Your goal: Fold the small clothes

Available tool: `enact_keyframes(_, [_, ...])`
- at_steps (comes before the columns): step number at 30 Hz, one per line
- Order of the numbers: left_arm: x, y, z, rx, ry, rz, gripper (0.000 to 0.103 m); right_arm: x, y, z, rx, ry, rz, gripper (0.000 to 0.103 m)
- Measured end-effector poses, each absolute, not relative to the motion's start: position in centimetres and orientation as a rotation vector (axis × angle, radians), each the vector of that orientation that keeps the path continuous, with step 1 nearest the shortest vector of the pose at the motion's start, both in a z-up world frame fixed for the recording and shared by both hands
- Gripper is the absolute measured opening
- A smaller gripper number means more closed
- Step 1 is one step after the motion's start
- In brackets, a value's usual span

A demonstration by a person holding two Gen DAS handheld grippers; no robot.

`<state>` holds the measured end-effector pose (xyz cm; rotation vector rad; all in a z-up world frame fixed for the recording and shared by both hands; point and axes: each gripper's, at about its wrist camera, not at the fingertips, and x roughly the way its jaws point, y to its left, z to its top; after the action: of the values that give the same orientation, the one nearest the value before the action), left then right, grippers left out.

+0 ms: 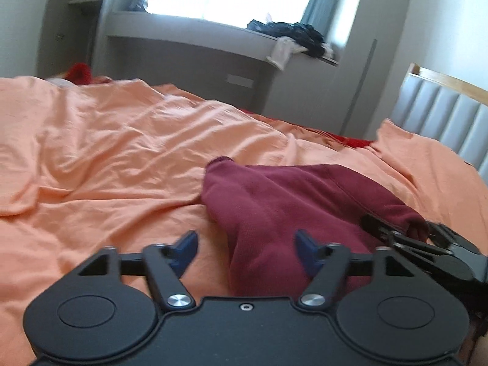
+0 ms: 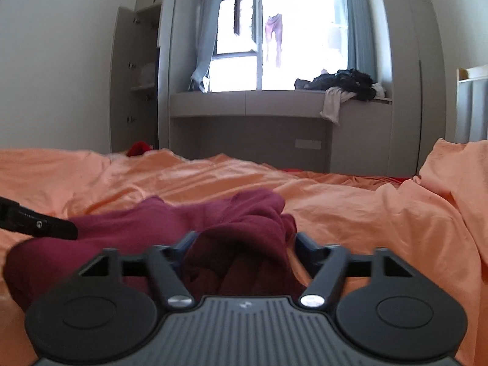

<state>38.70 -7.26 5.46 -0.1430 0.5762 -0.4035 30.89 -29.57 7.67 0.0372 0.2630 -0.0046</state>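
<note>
Closest to me, my left gripper (image 1: 246, 251) has its jaws spread wide; the near edge of the maroon garment (image 1: 292, 207) lies between the blue fingertips (image 1: 186, 245) toward the right one, but neither pad presses on it, so nothing is held. My right gripper (image 2: 241, 251) is likewise wide open, with a bunched fold of the same maroon garment (image 2: 170, 228) heaped between its fingers; I see the cloth lying loose there, not pinched.

The garment sits crumpled on the orange bedsheet (image 1: 106, 152), near the front of the bed and just ahead of both grippers. From the left wrist view the right gripper shows at the right edge, touching the garment's right side; from the right wrist view a black finger of the left one pokes in from the left, resting at the cloth's left edge.

Further out, the sheet runs rumpled to the far side of the bed, where a small red item (image 2: 139, 148) shows at the far left. A padded headboard (image 1: 442, 116) stands to the right. Beyond that is a grey window ledge (image 2: 244, 103) with a pile of dark clothes (image 2: 341, 84) at its right end, a bright window (image 2: 274, 45) behind it, and an open wardrobe (image 2: 137, 76) at far left.
</note>
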Motion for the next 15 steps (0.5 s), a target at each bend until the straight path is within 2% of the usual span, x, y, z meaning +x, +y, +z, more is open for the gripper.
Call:
enact_keyframes(5, [35.2,-7.1,7.1,-0.135,0.506,-0.368,0.097,26.9,-29.9,9.3,0.036,0.184,-0.014,0.092])
enact_keyframes(7, [33.6,-7.0,7.8,-0.126,0.471,-0.371,0.101,25.0,-29.9,10.2,0.041,0.145,-0.016,0.100])
enact_keyframes(15, [25.8,-6.8,10.6,-0.087,0.327,-0.311,0.102,17.3,-30.1,13.0,0.065,0.037,-0.019,0.103])
